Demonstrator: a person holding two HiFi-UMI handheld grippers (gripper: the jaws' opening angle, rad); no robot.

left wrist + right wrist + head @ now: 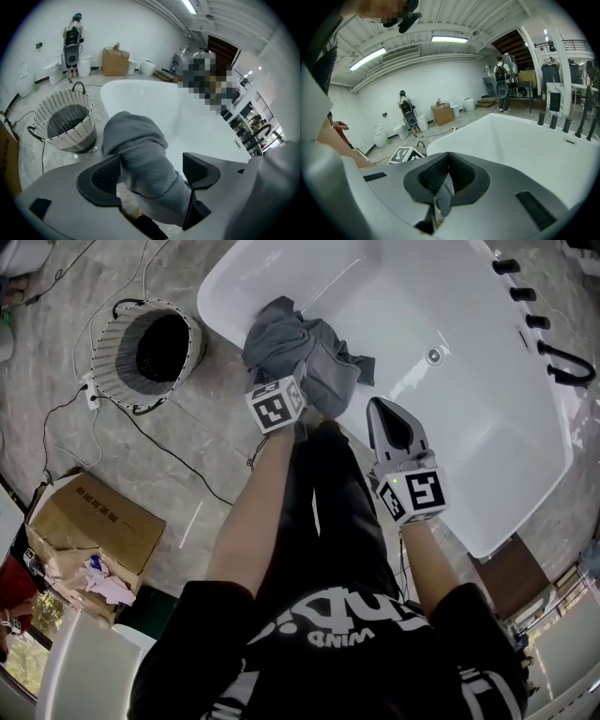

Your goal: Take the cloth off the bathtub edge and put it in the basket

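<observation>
Left gripper (152, 161) jaws apart, cloth (136, 136) between them

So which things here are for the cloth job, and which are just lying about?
For the job:
- grey cloth
- bathtub, whose edge the cloth lies over
- wicker basket
- left gripper, jaws open around the cloth

Just lying about:
- cardboard box
- floor cable
- black taps

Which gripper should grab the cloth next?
Left. The left gripper is open with the cloth between its jaws, on the basket side. The right gripper is shut, farther from the basket.
</observation>
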